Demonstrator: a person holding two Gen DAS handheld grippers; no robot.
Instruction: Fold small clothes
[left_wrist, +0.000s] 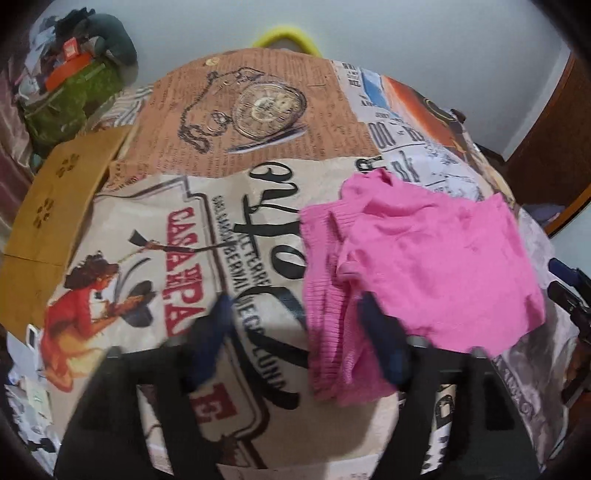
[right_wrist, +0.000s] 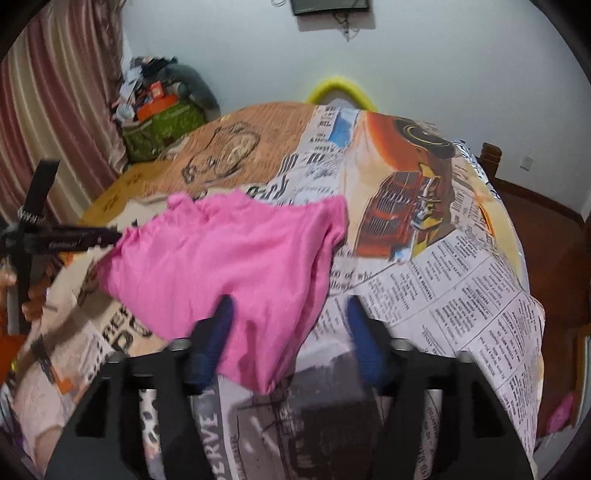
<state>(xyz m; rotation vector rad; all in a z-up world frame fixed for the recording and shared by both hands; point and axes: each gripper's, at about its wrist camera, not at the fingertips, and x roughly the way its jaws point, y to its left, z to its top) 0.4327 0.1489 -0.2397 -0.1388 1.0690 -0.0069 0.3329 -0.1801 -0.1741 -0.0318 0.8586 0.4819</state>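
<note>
Held the left gripper (left_wrist: 299, 332) wide open, nothing pinched, the ribbed hem of the pink garment (left_wrist: 424, 258) lying loose between the fingers, probably ready to take that edge next. Held the right gripper (right_wrist: 290, 328) open too, poised over the garment's near corner, pads off the cloth. Found the garment crumpled and partly doubled over on the printed tablecloth (left_wrist: 221, 155), near the front edge, within reach of both tools. Saw the cardboard (left_wrist: 55, 206) and the green bag (left_wrist: 70, 107) off at the far side, well apart, likely to spare room for folding
</note>
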